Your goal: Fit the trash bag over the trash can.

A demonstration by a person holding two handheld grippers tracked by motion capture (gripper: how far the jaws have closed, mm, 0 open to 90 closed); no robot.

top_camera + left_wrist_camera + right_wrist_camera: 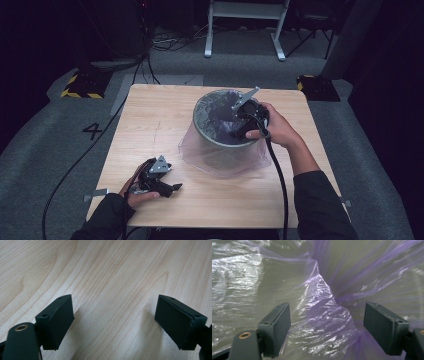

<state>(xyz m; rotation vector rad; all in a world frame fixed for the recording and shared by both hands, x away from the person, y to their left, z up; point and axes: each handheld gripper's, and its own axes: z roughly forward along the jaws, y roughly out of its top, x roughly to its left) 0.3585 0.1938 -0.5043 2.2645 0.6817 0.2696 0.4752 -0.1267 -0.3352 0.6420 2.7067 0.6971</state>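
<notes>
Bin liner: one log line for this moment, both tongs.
step: lining bin | right tongs: open, inside bin, fold of purple liner between jaws | left tongs: open, empty, on table

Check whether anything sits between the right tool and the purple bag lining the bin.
Nothing visible does. The right tool is down inside the bin, jaws open, with a fold of the purple bag rising directly between them.

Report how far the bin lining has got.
Done: the purple bag is draped over the bin rim, its skirt hanging outside. In hand: the right gripper, jaws open, is inside among loose folds. Left: smoothing the bag down inside. The left gripper rests open on the table.
</notes>
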